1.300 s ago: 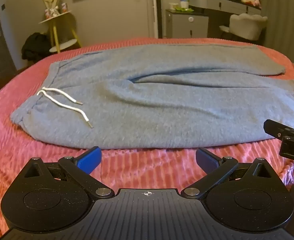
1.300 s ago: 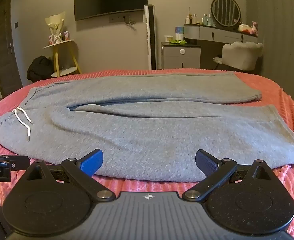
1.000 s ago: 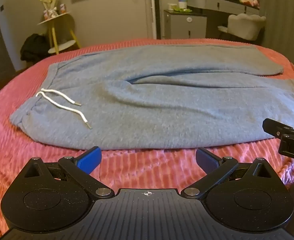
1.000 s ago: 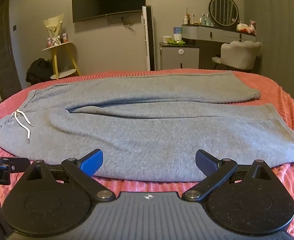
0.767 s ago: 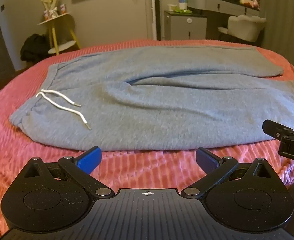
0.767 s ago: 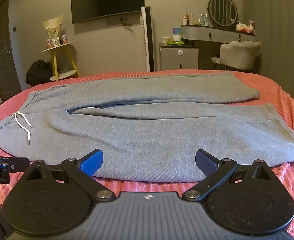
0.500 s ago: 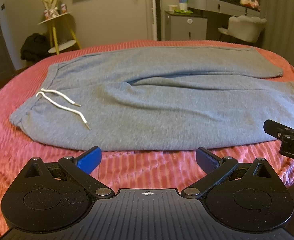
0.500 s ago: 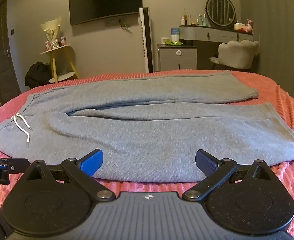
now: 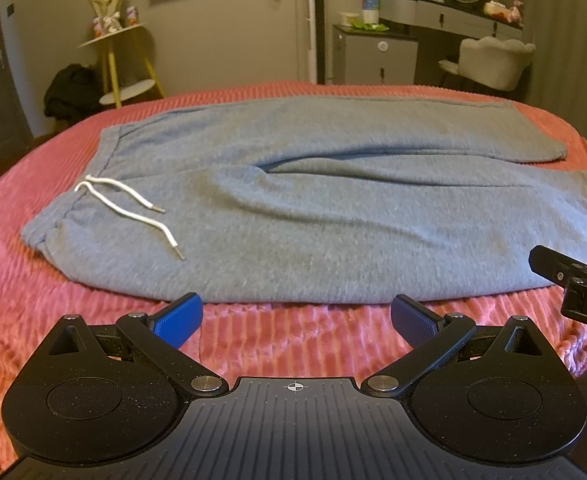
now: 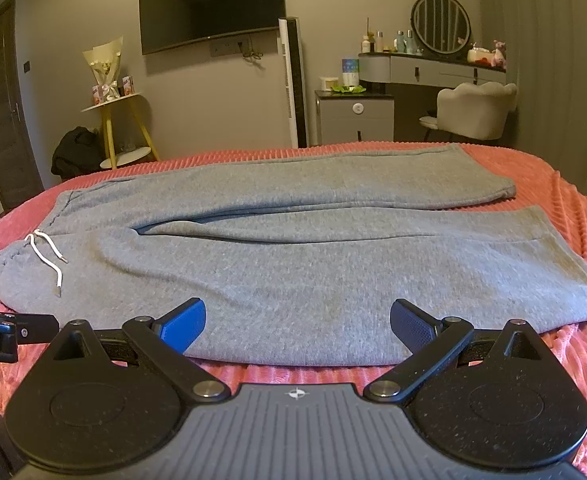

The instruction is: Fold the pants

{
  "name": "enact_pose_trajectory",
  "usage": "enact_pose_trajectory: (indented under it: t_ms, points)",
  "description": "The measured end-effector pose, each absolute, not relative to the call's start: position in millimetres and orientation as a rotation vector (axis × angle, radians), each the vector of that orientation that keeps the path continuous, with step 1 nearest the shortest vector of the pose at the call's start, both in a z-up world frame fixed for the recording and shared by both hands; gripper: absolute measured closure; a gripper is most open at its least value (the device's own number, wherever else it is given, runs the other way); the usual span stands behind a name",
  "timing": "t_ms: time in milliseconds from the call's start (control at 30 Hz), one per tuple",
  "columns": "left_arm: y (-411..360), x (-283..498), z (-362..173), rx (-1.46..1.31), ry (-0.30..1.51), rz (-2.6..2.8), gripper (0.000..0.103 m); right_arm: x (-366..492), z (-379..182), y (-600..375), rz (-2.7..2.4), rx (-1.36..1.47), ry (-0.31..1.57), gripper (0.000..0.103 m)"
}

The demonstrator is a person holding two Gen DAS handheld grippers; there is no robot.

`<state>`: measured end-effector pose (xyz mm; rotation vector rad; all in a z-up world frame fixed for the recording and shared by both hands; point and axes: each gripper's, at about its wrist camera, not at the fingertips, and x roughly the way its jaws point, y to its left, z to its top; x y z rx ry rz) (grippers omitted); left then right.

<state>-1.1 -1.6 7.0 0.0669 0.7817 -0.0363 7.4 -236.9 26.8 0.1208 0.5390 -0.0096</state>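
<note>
Grey sweatpants (image 9: 293, 208) (image 10: 293, 256) lie flat on the red bed, waistband at the left with a white drawstring (image 9: 129, 210) (image 10: 49, 258), both legs stretching right. My left gripper (image 9: 295, 318) is open, hovering just short of the near edge of the pants, nothing between its fingers. My right gripper (image 10: 297, 320) is also open, its blue pads over the near edge of the front leg, empty. Each gripper shows at the edge of the other's view.
The bed is covered by a ribbed red blanket (image 9: 33, 320) (image 10: 565, 208). Beyond it stand a yellow side table (image 10: 121, 128), a grey cabinet (image 10: 353, 120), a vanity with a pale chair (image 10: 473, 112), and a wall television (image 10: 209, 8).
Both grippers have crept slightly forward and shifted view a little; the pants lie unchanged and both grippers stay open.
</note>
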Motion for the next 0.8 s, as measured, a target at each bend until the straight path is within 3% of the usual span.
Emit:
enact_pose_trajectory:
  t_ms: [800]
  points:
    - [-3.8, -1.3, 6.6, 0.057, 0.783, -0.040, 0.000, 5.6, 27.9, -235.3, -0.009, 0.124, 0.531, 0.004]
